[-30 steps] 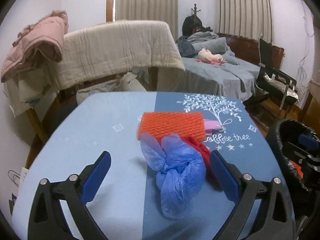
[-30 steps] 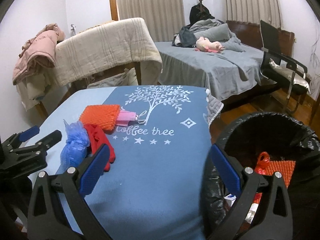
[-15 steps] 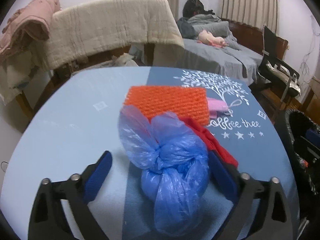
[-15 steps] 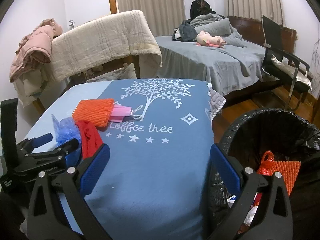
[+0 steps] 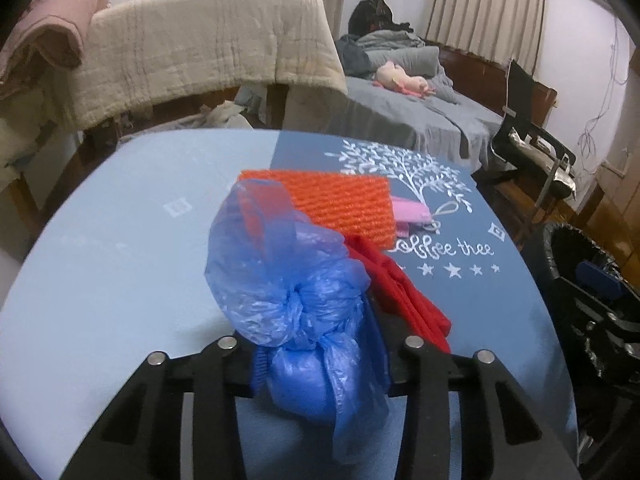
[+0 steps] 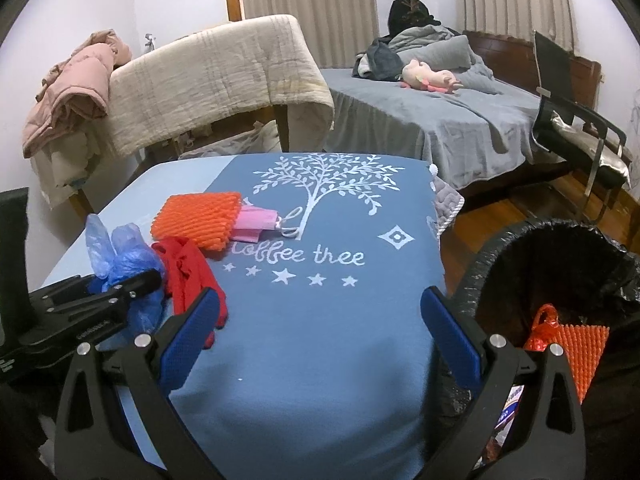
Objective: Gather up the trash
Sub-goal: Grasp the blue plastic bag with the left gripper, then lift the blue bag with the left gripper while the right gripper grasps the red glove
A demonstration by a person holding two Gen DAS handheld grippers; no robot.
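Observation:
My left gripper is shut on a knotted blue plastic bag at the table's near left; the bag hides its pads. It also shows in the right wrist view, with the left gripper closed around it. Beside the bag lie a red cloth, an orange foam net and a pink mask. My right gripper is open and empty above the table's front edge, next to the black-lined trash bin.
The bin holds an orange net and other trash. The blue tablecloth has a white tree print. A blanket-draped chair stands behind the table, a bed and a black chair to the right.
My left gripper moved forward around the blue bag and closed on it. The right gripper stayed open and shifted slightly near the bin.

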